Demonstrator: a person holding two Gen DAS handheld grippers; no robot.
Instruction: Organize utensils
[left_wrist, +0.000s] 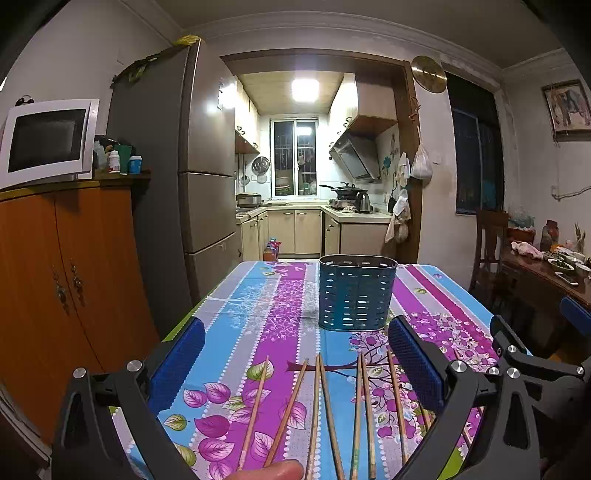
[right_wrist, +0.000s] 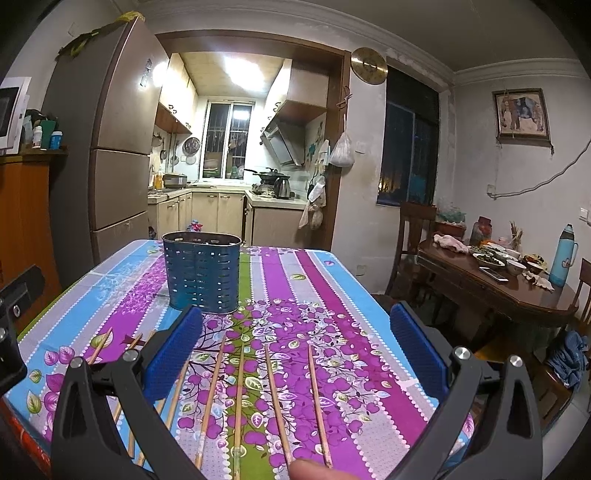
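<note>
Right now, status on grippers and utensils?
Left gripper open, right gripper open, both empty. Wooden chopsticks flat on floral tablecloth. Blue perforated holder upright, path clear.

I am looking past a floral striped tablecloth (left_wrist: 258, 295) at a tall grey refrigerator (left_wrist: 207, 147) and a white microwave (left_wrist: 48, 142).

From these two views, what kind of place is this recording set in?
A home dining area opening onto a kitchen, most likely: a table under a floral tablecloth, a tall refrigerator, and a stove with range hood beyond the doorway.
</note>
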